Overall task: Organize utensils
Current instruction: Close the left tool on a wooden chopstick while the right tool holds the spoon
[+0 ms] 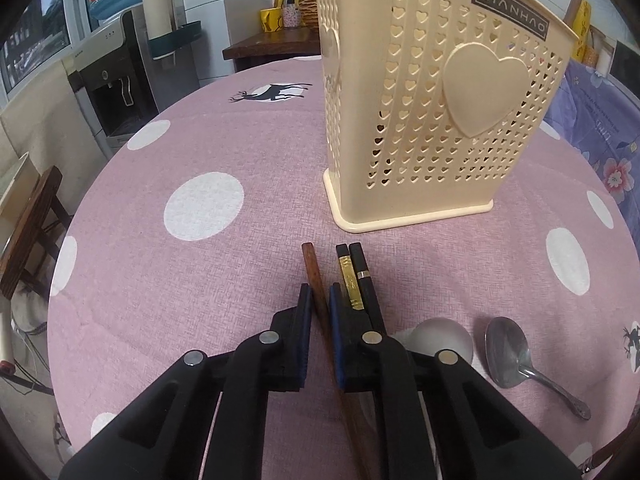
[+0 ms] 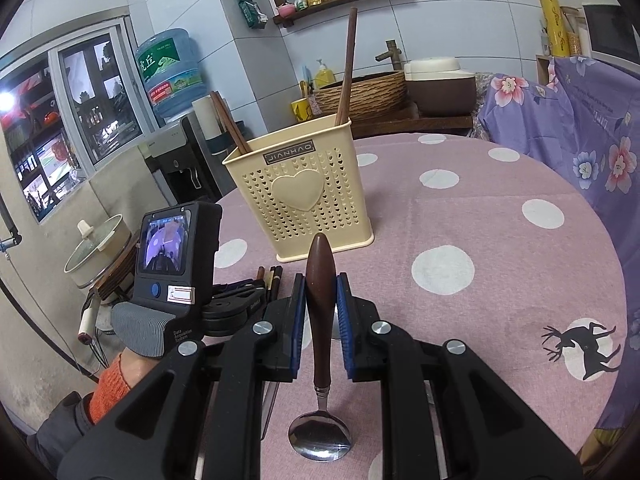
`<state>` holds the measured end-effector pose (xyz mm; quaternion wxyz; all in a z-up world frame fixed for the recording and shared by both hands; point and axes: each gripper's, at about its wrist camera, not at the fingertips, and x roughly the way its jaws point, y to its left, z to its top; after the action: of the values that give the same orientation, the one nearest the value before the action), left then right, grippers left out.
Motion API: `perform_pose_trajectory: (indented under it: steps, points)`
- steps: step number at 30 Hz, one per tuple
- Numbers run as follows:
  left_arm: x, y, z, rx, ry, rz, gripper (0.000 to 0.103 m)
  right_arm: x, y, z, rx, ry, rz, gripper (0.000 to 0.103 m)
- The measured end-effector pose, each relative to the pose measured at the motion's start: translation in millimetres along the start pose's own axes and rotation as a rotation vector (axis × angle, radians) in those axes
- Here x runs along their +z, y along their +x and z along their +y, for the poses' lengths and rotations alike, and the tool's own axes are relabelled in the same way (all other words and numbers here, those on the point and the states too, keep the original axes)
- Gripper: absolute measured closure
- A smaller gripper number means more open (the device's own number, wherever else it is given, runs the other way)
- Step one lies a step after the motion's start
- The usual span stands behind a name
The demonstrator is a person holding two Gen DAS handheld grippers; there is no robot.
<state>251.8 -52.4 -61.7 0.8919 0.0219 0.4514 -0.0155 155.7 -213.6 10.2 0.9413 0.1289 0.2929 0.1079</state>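
A cream perforated utensil holder [image 1: 436, 116] with a heart stands on the pink dotted tablecloth; it also shows in the right wrist view [image 2: 304, 192], holding several brown chopsticks [image 2: 347, 68]. My left gripper [image 1: 319, 300] is shut on a brown wooden chopstick [image 1: 314, 276], low over the cloth. Two black chopsticks [image 1: 358, 276] lie just right of it. My right gripper [image 2: 321, 288] is shut on the brown handle of a metal spoon [image 2: 320, 300], bowl end toward the camera. A steel spoon [image 1: 512, 354] and a white spoon [image 1: 440, 338] lie on the cloth.
The left hand unit with its screen [image 2: 172, 256] sits left of my right gripper. A water dispenser [image 1: 116, 84] stands beyond the table's left edge. A purple floral cloth [image 2: 580, 128] hangs at the right. A pot [image 2: 98, 248] sits on a stool at the left.
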Motion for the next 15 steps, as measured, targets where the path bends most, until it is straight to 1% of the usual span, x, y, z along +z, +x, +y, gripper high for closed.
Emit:
perform_pose_trajectory:
  steps: [8,11,15]
  points:
    - [-0.3,-2.1,4.4,-0.029,-0.03,-0.009,0.095,-0.5,0.8,1.6,-0.008,-0.005,-0.003,0.087]
    - [0.0,-13.9,6.9,-0.051,-0.037,-0.042,0.095,-0.7,0.7,1.0,-0.007,-0.005,-0.004,0.087]
    - [1.4,-46.6,14.8,-0.11,-0.048,-0.111,0.095,-0.6,-1.4,0.9,0.0,-0.01,-0.012,0.087]
